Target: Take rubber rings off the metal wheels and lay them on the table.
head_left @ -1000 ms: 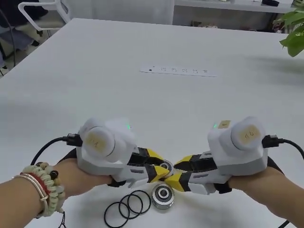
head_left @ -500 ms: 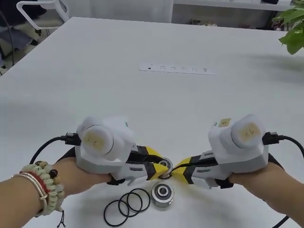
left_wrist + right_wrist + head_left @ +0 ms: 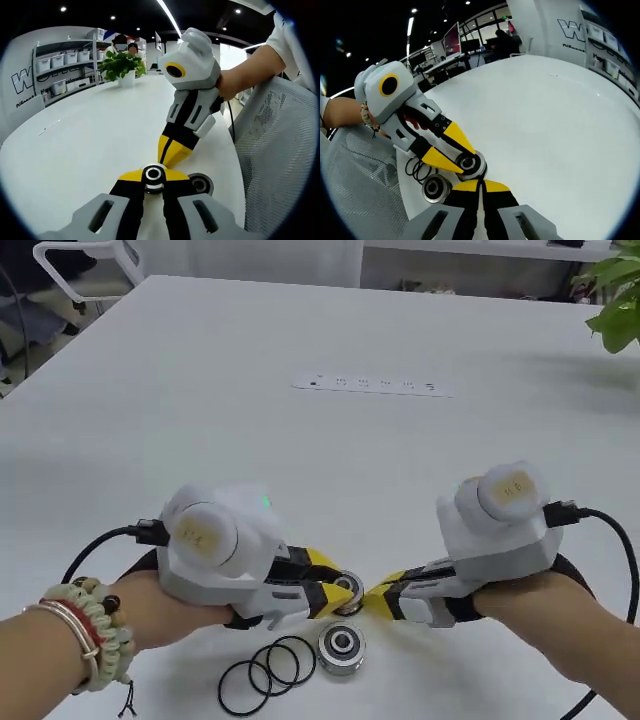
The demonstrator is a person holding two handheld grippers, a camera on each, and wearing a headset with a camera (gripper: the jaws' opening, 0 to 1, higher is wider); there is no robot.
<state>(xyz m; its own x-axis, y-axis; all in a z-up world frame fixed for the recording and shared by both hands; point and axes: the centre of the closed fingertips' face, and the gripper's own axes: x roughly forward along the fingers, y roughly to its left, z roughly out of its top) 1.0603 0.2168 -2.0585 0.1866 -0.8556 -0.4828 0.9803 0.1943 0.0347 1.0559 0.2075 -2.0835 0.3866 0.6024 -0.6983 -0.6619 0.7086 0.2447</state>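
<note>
Clamping a metal wheel (image 3: 153,177), the left gripper (image 3: 336,596) faces the right gripper (image 3: 479,185), whose jaws press together at the wheel's rim, possibly nipping something there.

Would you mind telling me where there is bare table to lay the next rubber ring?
It is crowded near you: the left gripper holds a wheel beside the right gripper, with a loose wheel and three rings below. Beyond them, the table is bare up to the power strip.

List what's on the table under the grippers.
A loose metal wheel and three overlapping rubber rings lie on the table, below the left gripper, shut on a second wheel, and the right gripper. Table beneath the gripper bodies is covered.
</note>
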